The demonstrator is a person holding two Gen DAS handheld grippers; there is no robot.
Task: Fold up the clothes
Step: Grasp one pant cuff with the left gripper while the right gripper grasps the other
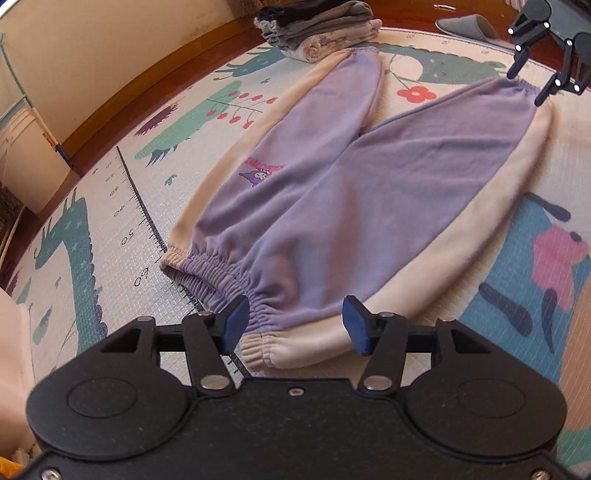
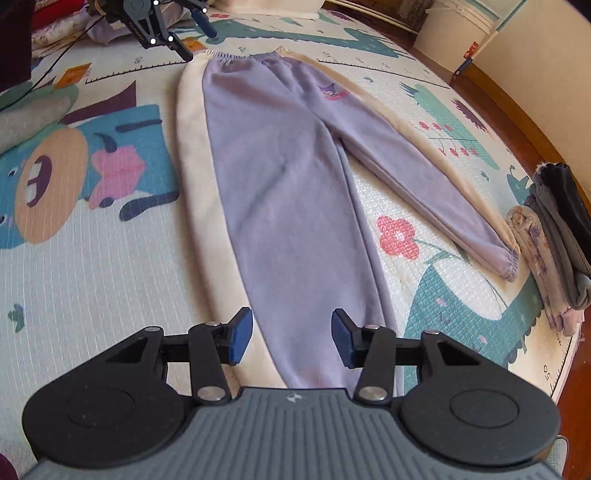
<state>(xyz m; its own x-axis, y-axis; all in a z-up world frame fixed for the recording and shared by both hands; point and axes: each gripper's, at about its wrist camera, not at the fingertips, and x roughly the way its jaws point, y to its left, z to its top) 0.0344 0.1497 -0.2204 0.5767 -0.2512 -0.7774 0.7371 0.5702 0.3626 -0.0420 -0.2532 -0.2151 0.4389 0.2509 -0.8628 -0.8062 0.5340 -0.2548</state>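
Note:
Purple pants [image 1: 314, 206] with cream side stripes and a small cartoon print lie flat on the play mat [image 1: 110, 229], legs spread. My left gripper [image 1: 295, 323] is open, hovering just above the elastic waistband [image 1: 221, 280] near its right end. In the right wrist view the pants [image 2: 288, 184] stretch away from me; my right gripper [image 2: 291, 336] is open over the end of one leg, whose cuff is hidden under it. The other leg's cuff [image 2: 506, 262] lies at the right. Each gripper shows in the other's view: right gripper [image 1: 528, 79], left gripper [image 2: 199, 42].
A stack of folded clothes [image 1: 317, 29] sits at the mat's edge beside the free cuff, seen also as the stack [image 2: 554, 240]. A grey slipper [image 1: 469, 27] lies on the wooden floor. A white bucket [image 2: 454, 26] stands by the wall. Loose fabric [image 2: 55, 29] lies beyond the waistband.

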